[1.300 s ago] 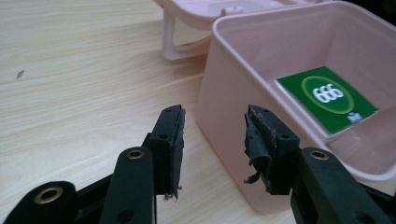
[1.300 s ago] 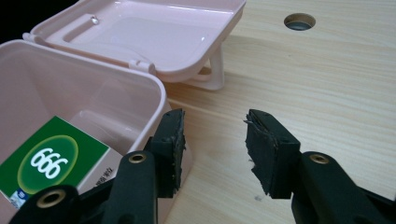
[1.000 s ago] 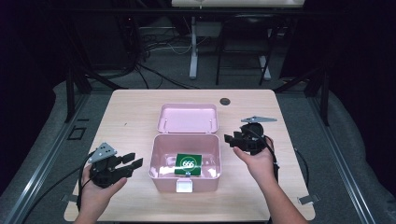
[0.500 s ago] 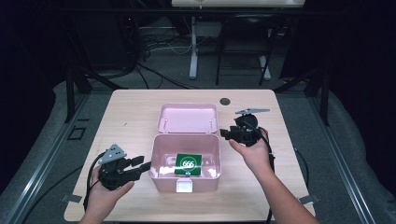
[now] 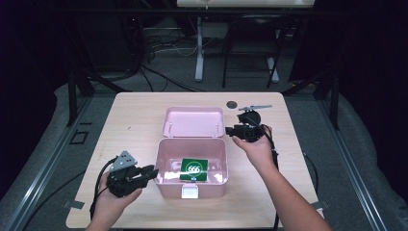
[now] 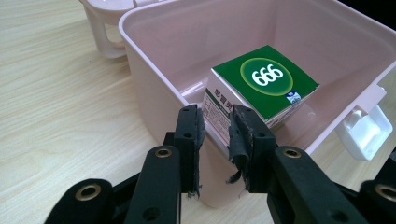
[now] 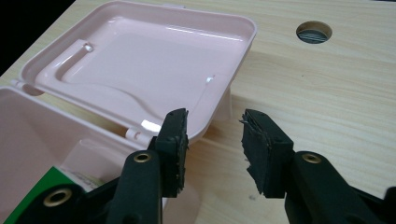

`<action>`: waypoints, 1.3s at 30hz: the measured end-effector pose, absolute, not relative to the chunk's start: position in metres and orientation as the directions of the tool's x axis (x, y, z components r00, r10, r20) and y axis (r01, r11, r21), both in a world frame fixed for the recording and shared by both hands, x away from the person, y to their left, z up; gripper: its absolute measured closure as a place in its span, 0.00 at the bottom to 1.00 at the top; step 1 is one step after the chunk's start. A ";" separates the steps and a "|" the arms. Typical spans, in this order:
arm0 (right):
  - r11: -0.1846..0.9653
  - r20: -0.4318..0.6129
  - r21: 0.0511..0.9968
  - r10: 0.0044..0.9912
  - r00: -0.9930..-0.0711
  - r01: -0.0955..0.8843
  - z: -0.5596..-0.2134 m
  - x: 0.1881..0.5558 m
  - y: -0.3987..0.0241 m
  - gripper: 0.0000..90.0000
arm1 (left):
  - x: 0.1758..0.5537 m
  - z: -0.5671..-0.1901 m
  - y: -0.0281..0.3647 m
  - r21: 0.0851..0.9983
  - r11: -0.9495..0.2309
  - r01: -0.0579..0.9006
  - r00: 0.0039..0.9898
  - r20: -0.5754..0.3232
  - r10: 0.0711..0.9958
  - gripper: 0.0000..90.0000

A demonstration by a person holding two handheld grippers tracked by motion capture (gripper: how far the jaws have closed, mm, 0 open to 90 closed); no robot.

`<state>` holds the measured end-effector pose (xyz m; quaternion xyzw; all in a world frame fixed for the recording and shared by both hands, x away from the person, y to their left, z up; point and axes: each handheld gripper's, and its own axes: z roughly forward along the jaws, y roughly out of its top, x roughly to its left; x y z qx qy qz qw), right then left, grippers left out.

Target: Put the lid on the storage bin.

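Observation:
A pink plastic box (image 5: 168,185) stands open mid-table, its lid (image 5: 193,122) laid back flat behind it. Inside lies a green carton (image 5: 194,169) marked 666. My left gripper (image 5: 153,172) lies against the outside of the box's left wall. In the left gripper view its jaws (image 6: 215,116) have just been closing. Only a narrow gap is left, in front of the box's near corner (image 6: 140,51), with nothing clamped. My right gripper (image 5: 230,130) hovers at the lid's right edge. Its jaws (image 7: 212,121) have narrowed slightly but stand open, the lid's corner (image 7: 140,60) just beside one pad.
A white latch (image 6: 366,130) hangs on the box's front wall. A round cable hole (image 5: 232,103) is set in the tabletop behind the right gripper. Bare wood lies to the left and right of the box. Cables trail from both grippers.
The right hand has moved left and back, bringing its gripper up to the lid's right edge. The left gripper's jaws have come together beside the box; that hand has stayed put.

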<state>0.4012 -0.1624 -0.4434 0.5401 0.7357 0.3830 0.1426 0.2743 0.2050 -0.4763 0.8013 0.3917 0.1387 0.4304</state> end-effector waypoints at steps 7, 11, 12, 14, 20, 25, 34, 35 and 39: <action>0.126 0.186 0.704 0.917 -0.353 0.699 -0.442 0.416 -0.157 0.68 | 0.274 -0.476 0.205 0.800 -0.323 0.506 0.655 -0.113 0.747 0.81; 0.135 0.169 0.696 0.924 -0.344 0.705 -0.442 0.425 -0.154 0.69 | 0.274 -0.477 0.204 0.802 -0.324 0.502 0.655 -0.108 0.748 0.82; 0.131 0.168 0.688 0.928 -0.332 0.714 -0.441 0.429 -0.152 0.69 | 0.274 -0.477 0.205 0.801 -0.327 0.501 0.657 -0.106 0.746 0.81; 0.125 0.170 0.691 0.929 -0.328 0.712 -0.441 0.433 -0.151 0.69 | 0.274 -0.477 0.204 0.802 -0.326 0.501 0.656 -0.106 0.747 0.82; 0.128 0.157 0.671 0.938 -0.309 0.730 -0.443 0.445 -0.147 0.70 | 0.274 -0.477 0.204 0.801 -0.323 0.504 0.654 -0.110 0.748 0.82; 0.110 0.168 0.650 0.944 -0.284 0.752 -0.445 0.455 -0.143 0.70 | 0.274 -0.477 0.205 0.800 -0.321 0.506 0.653 -0.113 0.749 0.82; 0.085 0.188 0.619 0.949 -0.252 0.781 -0.454 0.475 -0.133 0.71 | 0.274 -0.477 0.204 0.803 -0.317 0.505 0.653 -0.115 0.749 0.81; 0.085 0.188 0.619 0.949 -0.252 0.781 -0.454 0.475 -0.133 0.71 | 0.274 -0.478 0.204 0.803 -0.315 0.505 0.652 -0.116 0.749 0.81; 0.082 0.176 0.611 0.956 -0.235 0.787 -0.458 0.482 -0.132 0.72 | 0.274 -0.478 0.204 0.803 -0.316 0.505 0.653 -0.116 0.749 0.81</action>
